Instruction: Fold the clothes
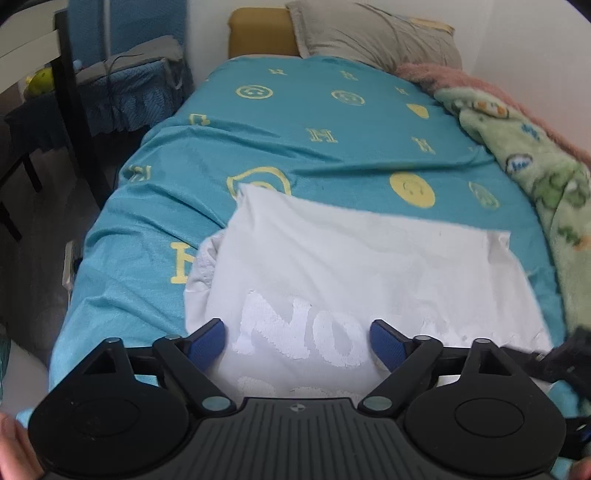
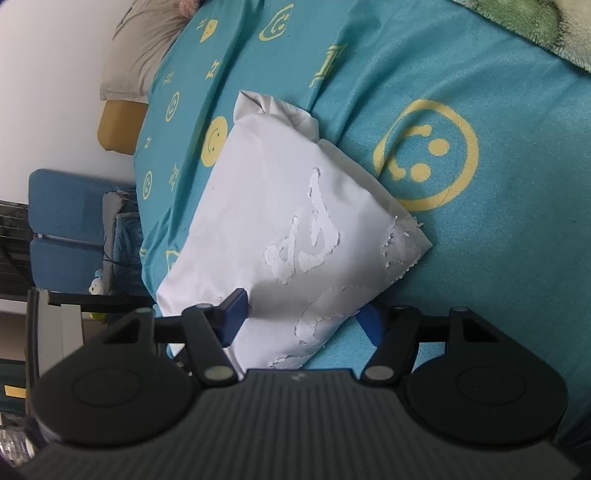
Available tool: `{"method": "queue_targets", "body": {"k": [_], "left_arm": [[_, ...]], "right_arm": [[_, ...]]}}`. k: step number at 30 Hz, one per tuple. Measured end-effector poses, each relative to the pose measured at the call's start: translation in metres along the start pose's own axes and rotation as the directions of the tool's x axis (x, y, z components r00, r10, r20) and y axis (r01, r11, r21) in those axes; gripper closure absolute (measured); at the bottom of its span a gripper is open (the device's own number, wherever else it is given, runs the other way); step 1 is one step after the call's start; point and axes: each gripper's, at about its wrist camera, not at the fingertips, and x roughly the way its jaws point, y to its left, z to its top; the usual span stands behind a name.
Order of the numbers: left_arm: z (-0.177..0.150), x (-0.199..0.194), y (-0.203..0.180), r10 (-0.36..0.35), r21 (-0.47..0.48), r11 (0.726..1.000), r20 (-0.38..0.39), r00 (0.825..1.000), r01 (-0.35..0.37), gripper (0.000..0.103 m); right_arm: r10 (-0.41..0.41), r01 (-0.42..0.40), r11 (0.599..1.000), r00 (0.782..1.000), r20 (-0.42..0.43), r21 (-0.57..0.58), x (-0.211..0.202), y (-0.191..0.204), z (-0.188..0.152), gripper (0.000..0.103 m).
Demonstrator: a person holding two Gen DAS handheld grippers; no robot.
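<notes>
A white shirt (image 1: 351,266) with raised white lettering lies folded into a rough rectangle on the teal bedsheet (image 1: 258,147). My left gripper (image 1: 297,339) hovers over the shirt's near edge, blue pads wide apart, nothing pinched between them. In the right wrist view the same shirt (image 2: 266,206) runs diagonally. My right gripper (image 2: 301,317) is rolled sideways and straddles its near corner. One blue finger (image 2: 232,310) sits over the cloth and the other finger (image 2: 371,321) sits at the cloth's outer edge by the sheet. A clear gap remains, so the pads are not pressing the fabric.
A grey pillow (image 1: 369,33) lies at the head of the bed against the wall. A green fleece blanket (image 1: 535,166) with a pink one behind it lines the right side. Dark furniture (image 1: 70,92) and blue cushions (image 2: 62,206) stand left of the bed.
</notes>
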Motion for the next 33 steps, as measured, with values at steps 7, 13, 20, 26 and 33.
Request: {"method": "queue_targets", "body": {"k": [7,13,20,26,33], "left_arm": [[-0.004,-0.049,0.027,-0.322,-0.216,0.922,0.031,0.946,0.321,0.009],[-0.032,0.002,0.029,-0.434,-0.377,0.861,-0.197,0.879,0.341,0.01],[-0.04,0.037,0.042,-0.427,-0.513,0.816,-0.221,0.877,0.268,0.01],[-0.04,0.038,0.066,-0.392,-0.629,0.743,-0.132,0.91,0.229,0.025],[-0.037,0.027,0.067,-0.343,-0.615,0.751,-0.053,0.938,0.24,0.07]], "right_arm": [[-0.013,0.013,1.0,1.0,0.005,-0.024,-0.002,0.0,0.0,0.038],[-0.023,0.024,0.999,1.0,0.011,-0.043,-0.001,0.003,-0.001,0.038],[-0.029,0.029,0.998,0.999,0.015,-0.05,-0.001,0.004,-0.001,0.038],[-0.03,0.031,0.998,0.999,0.018,-0.054,-0.002,0.004,-0.001,0.038],[0.03,-0.03,0.999,0.999,-0.014,-0.014,-0.011,0.003,-0.005,0.037]]}}
